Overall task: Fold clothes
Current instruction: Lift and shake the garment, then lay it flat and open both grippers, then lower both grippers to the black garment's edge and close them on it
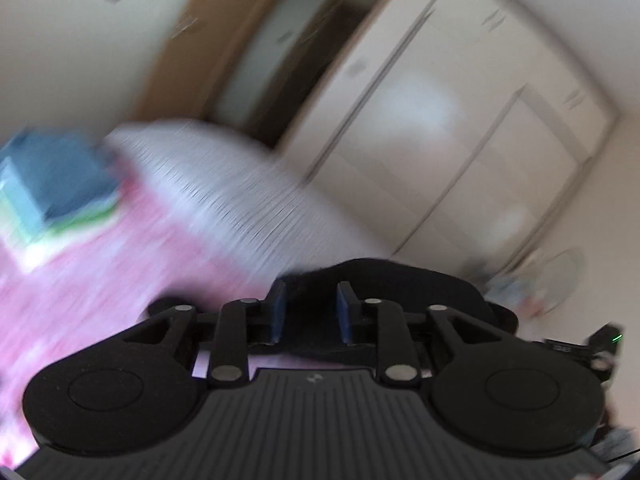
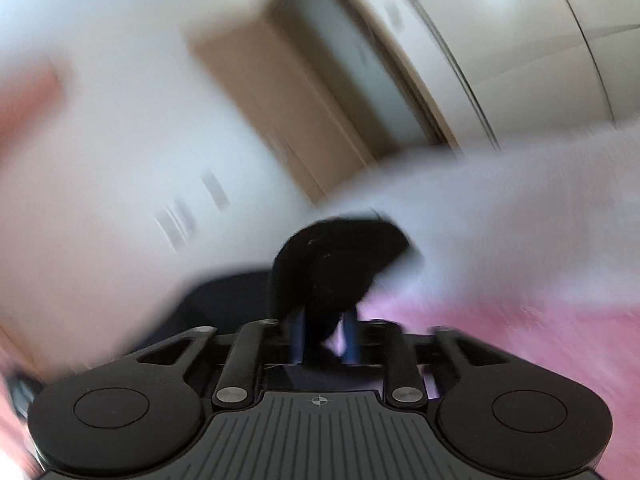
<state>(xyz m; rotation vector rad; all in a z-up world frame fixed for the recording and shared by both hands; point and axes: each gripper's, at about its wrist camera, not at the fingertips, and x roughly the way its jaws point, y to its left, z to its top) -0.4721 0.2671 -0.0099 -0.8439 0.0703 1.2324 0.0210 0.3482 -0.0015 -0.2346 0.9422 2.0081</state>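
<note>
A black garment point(image 1: 384, 276) is shown pinched between the blue pads of the left gripper point(image 1: 310, 312), whose jaws are drawn close on the cloth; the fabric runs rightward from the pads and slightly ahead, so its long axis lies across the gripper rather than along it. In the right wrist view the same black garment point(image 2: 340, 264) is seen bunched upright between the nearly closed fingers of the right gripper point(image 2: 324, 340), directly ahead of the pads. The garment is thus held at both ends and lifted above the pink bedcover point(image 1: 100, 280), neither gripper being clearly the nearer. A stack of blue folded clothes point(image 1: 60, 184) at the far left edge of the bed is shown only by the left view; only the right view shows the cloth's raised fold. Heavy motion blur is present in both, and the garment's hanging length cannot be made out.
</note>
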